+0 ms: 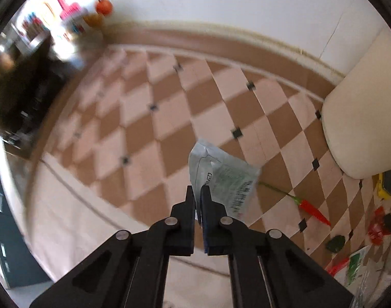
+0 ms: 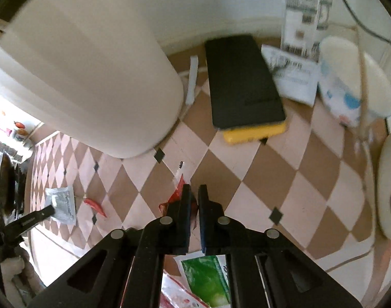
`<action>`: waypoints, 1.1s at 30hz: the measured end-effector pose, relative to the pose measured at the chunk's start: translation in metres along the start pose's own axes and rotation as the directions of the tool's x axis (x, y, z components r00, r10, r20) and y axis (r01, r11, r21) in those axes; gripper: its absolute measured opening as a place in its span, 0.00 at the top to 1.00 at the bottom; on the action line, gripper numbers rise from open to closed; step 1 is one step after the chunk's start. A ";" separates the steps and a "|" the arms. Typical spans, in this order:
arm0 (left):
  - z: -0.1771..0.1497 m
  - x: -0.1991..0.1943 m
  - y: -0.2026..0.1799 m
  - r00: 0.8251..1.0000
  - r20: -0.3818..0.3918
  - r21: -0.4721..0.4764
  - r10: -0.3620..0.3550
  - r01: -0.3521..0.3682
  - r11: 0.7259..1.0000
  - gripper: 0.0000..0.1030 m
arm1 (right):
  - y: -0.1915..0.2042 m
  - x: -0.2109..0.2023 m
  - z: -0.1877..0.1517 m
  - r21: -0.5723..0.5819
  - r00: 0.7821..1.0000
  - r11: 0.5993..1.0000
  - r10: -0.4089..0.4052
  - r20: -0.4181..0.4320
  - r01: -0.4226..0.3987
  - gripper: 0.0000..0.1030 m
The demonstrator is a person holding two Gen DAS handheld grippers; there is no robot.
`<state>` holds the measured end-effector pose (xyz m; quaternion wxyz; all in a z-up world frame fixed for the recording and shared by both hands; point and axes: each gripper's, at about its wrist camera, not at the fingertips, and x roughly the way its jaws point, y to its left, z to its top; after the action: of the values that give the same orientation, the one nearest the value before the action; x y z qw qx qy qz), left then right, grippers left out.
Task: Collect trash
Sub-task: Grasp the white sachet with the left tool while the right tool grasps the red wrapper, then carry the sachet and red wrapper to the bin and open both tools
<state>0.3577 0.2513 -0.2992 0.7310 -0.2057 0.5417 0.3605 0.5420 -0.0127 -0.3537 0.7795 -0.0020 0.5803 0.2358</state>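
My left gripper is shut on a silver foil sachet with printed text and holds it above the checkered tablecloth. The same sachet and left gripper show at the left of the right wrist view. My right gripper is shut on a red torn wrapper just above the cloth. A green and white packet and a red and white wrapper lie under the right gripper.
A big white bin stands beside the right gripper and shows in the left wrist view. A red chilli lies on the cloth. A black and yellow sponge, paper packets, a cup and a paper roll stand further right.
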 end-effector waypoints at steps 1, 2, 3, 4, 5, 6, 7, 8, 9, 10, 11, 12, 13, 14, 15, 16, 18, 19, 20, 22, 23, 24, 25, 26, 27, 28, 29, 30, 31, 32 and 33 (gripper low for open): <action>-0.004 -0.012 0.004 1.000 0.025 0.002 0.012 -0.012 1.000 0.98 | 0.003 -0.008 0.000 -0.008 1.000 1.000 0.001 0.012 0.000 0.95; -0.009 -0.023 0.007 0.999 0.046 0.001 0.023 -0.023 1.000 0.98 | 0.005 -0.016 0.000 -0.014 1.000 1.000 0.003 0.024 -0.002 0.95; -0.014 -0.035 0.013 0.997 0.066 -0.002 0.036 -0.036 0.999 0.98 | 0.007 -0.022 -0.001 -0.021 0.999 1.000 0.003 0.036 -0.002 0.95; -0.014 -0.043 0.018 0.996 0.078 -0.005 0.043 -0.043 0.999 0.98 | 0.011 -0.030 -0.002 -0.030 0.999 1.000 0.006 0.050 -0.004 0.95; -0.022 -0.055 0.025 0.994 0.091 -0.015 0.054 -0.052 0.999 0.98 | 0.015 -0.037 -0.004 -0.037 0.998 0.999 0.017 0.059 -0.015 0.95; -0.024 -0.060 0.034 0.994 0.098 -0.026 0.057 -0.055 0.998 0.98 | 0.018 -0.045 -0.006 -0.044 0.998 0.999 0.026 0.064 -0.023 0.95; -0.029 -0.065 0.045 0.993 0.103 -0.039 0.055 -0.051 0.998 0.98 | 0.023 -0.051 -0.008 -0.053 0.997 0.998 0.032 0.068 -0.028 0.95; -0.038 -0.073 0.056 0.993 0.108 -0.052 0.056 -0.051 0.997 0.98 | 0.032 -0.057 -0.012 -0.078 0.997 0.997 0.033 0.074 -0.028 0.95; -0.044 -0.077 0.070 0.992 0.111 -0.064 0.061 -0.054 0.997 0.98 | 0.041 -0.063 -0.015 -0.094 0.996 0.995 0.044 0.076 -0.036 0.95; -0.048 -0.081 0.085 0.992 0.114 -0.075 0.062 -0.053 0.996 0.98 | 0.049 -0.072 -0.020 -0.117 0.995 0.992 0.053 0.079 -0.043 0.95; -0.058 -0.086 0.097 0.991 0.117 -0.087 0.064 -0.053 0.995 0.98 | 0.052 -0.082 -0.024 -0.140 0.995 0.989 0.065 0.080 -0.053 0.95; -0.070 -0.092 0.109 0.991 0.119 -0.101 0.067 -0.055 0.993 0.98 | 0.064 -0.086 -0.031 -0.159 0.994 0.985 0.079 0.077 -0.066 0.95; -0.083 -0.097 0.123 0.991 0.119 -0.116 0.068 -0.055 0.992 0.98 | 0.077 -0.092 -0.040 -0.183 0.993 0.980 0.093 0.071 -0.078 0.95; -0.096 -0.102 0.137 0.990 0.119 -0.130 0.074 -0.058 0.990 0.98 | 0.089 -0.099 -0.049 -0.208 0.992 0.974 0.105 0.065 -0.090 0.95; -0.110 -0.105 0.151 0.990 0.117 -0.145 0.080 -0.063 0.987 0.98 | 0.107 -0.103 -0.062 -0.236 0.991 0.966 0.126 0.055 -0.109 0.95; -0.122 -0.109 0.166 0.990 0.115 -0.162 0.082 -0.063 0.985 0.98 | 0.118 -0.106 -0.073 -0.254 0.989 0.959 0.138 0.045 -0.123 0.95; -0.153 -0.117 0.199 0.990 0.107 -0.203 0.092 -0.069 0.977 0.98 | 0.151 -0.112 -0.099 -0.306 0.986 0.940 0.166 0.021 -0.152 0.95; -0.169 -0.122 0.214 0.990 0.104 -0.220 0.099 -0.074 0.973 0.98 | 0.170 -0.113 -0.116 -0.331 0.983 0.928 0.183 0.003 -0.172 0.95; -0.187 -0.126 0.236 0.989 0.099 -0.247 0.107 -0.080 0.966 0.98 | 0.191 -0.114 -0.135 -0.361 0.981 0.913 0.195 -0.017 -0.188 0.95; -0.215 -0.131 0.270 0.989 0.085 -0.293 0.121 -0.091 0.952 0.98 | 0.226 -0.115 -0.170 -0.400 0.973 0.888 0.219 -0.066 -0.227 0.95; -0.234 -0.134 0.293 0.988 0.076 -0.329 0.131 -0.099 0.939 0.98 | 0.248 -0.115 -0.193 -0.425 0.969 0.870 0.228 -0.098 -0.248 0.95; -0.247 -0.136 0.310 0.988 0.070 -0.356 0.139 -0.105 0.929 0.98 | 0.270 -0.115 -0.217 -0.460 0.964 0.848 0.233 -0.124 -0.264 0.95; -0.261 -0.138 0.326 0.987 0.062 -0.382 0.147 -0.113 0.917 0.98 | 0.285 -0.114 -0.235 -0.486 0.962 0.830 0.235 -0.140 -0.274 0.95; -0.276 -0.139 0.344 0.987 0.051 -0.408 0.153 -0.119 0.905 0.98 | 0.304 -0.114 -0.259 -0.519 0.958 0.806 0.236 -0.161 -0.286 0.95; -0.296 -0.140 0.367 0.986 0.039 -0.438 0.164 -0.131 0.889 0.98 | 0.325 -0.113 -0.286 -0.549 0.953 0.779 0.237 -0.190 -0.303 0.95; -0.308 -0.139 0.379 0.985 0.030 -0.455 0.170 -0.138 0.880 0.98 | 0.339 -0.112 -0.304 -0.564 0.949 0.763 0.237 -0.210 -0.316 0.95; -0.323 -0.139 0.395 0.984 0.017 -0.475 0.176 -0.147 0.867 0.98 | 0.354 -0.110 -0.327 -0.583 0.944 0.742 0.238 -0.230 -0.330 0.95; -0.340 -0.135 0.412 0.983 0.000 -0.499 0.184 -0.159 0.852 0.98 | 0.368 -0.108 -0.347 -0.599 0.938 0.724 0.239 -0.249 -0.343 0.95; -0.355 -0.131 0.428 0.983 -0.018 -0.522 0.184 -0.166 0.836 0.98 | 0.383 -0.102 -0.369 -0.613 0.931 0.702 0.239 -0.275 -0.361 0.95; -0.372 -0.126 0.442 0.983 -0.038 -0.548 0.181 -0.172 0.818 0.98 | 0.397 -0.097 -0.389 -0.627 0.926 0.684 0.235 -0.296 -0.374 0.95; -0.390 -0.117 0.458 0.982 -0.064 -0.575 0.177 -0.181 0.798 0.98 | 0.410 -0.090 -0.411 -0.638 0.918 0.664 0.228 -0.324 -0.390 0.95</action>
<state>-0.2547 0.2469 -0.2756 0.5947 -0.3671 0.4260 0.5745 -0.0008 0.2054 -0.2955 0.6020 -0.2187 0.5227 0.5626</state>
